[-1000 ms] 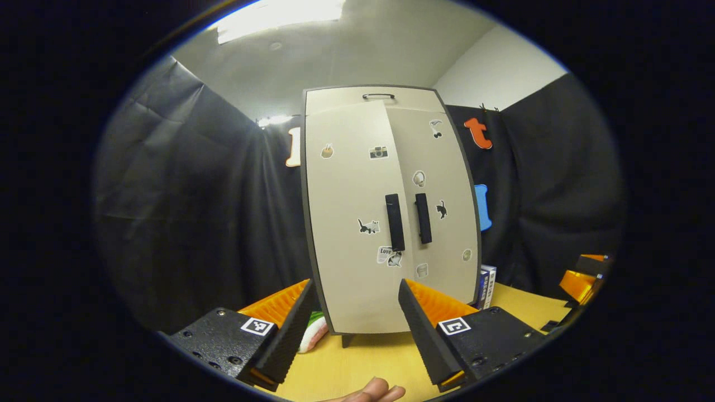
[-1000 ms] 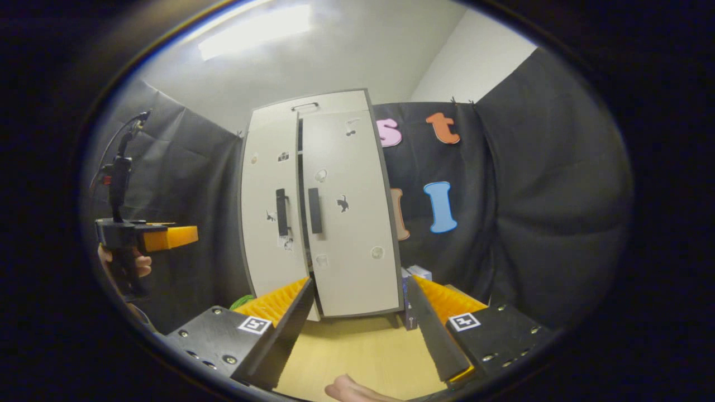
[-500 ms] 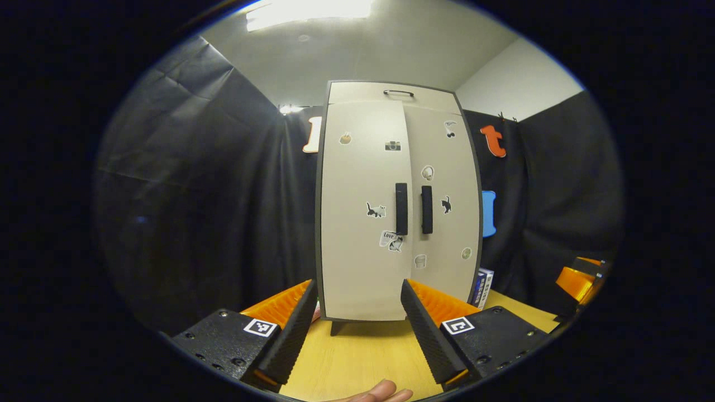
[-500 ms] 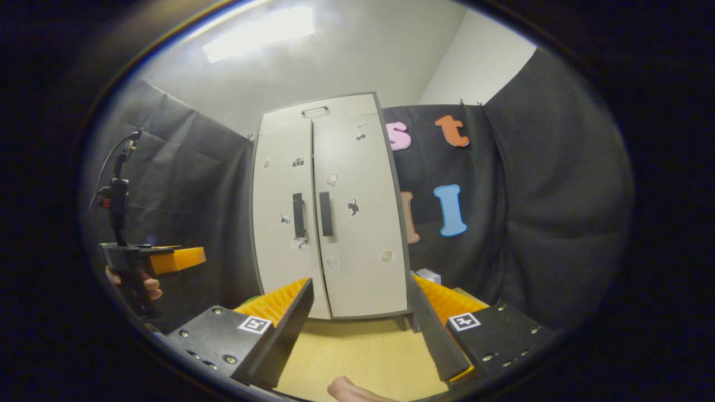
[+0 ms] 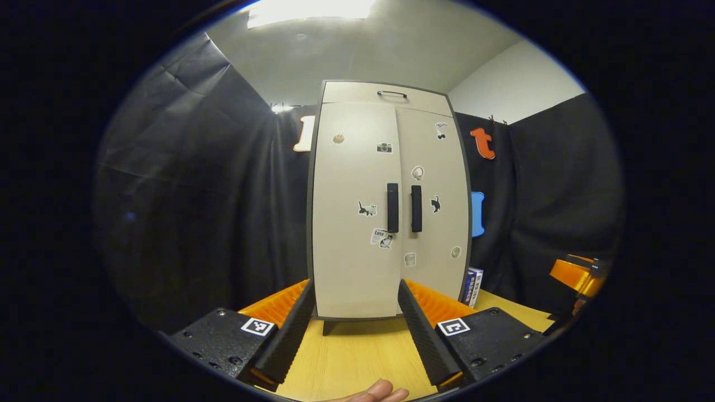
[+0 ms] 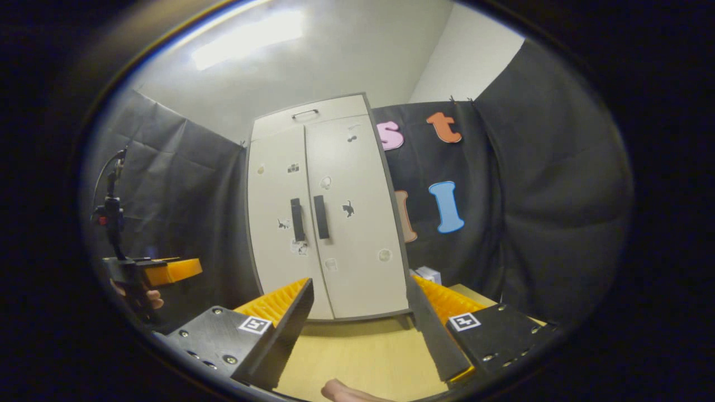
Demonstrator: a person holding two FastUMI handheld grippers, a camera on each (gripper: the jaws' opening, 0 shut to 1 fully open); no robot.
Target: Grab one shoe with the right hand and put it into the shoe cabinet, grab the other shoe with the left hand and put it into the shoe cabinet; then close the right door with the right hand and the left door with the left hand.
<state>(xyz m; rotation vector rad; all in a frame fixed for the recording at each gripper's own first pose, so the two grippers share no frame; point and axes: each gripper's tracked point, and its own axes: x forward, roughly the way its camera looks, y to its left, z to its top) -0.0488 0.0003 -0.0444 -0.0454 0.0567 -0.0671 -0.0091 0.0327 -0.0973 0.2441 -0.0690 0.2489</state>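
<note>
The beige shoe cabinet (image 5: 385,195) stands upright on the wooden table (image 5: 357,357), both doors flush shut, two black handles (image 5: 392,207) side by side at mid-height. The shoes are hidden. My left gripper (image 5: 349,329) hangs open a short way in front of the cabinet's foot, holding nothing. In the right gripper view the same cabinet (image 6: 327,206) stands ahead, doors shut. My right gripper (image 6: 360,329) is open and empty, back from it. The left gripper (image 6: 162,271) shows there at far left, held by a hand.
A small blue-and-white box (image 5: 473,286) stands on the table right of the cabinet, also seen as the box (image 6: 427,274). Black cloth walls close in on both sides and behind. A fingertip (image 5: 374,392) shows at the bottom edge. The right gripper (image 5: 575,274) sits at far right.
The left door, slightly ajar a second ago, now lies flush with the right one. Both grippers have drawn back a little from the cabinet.
</note>
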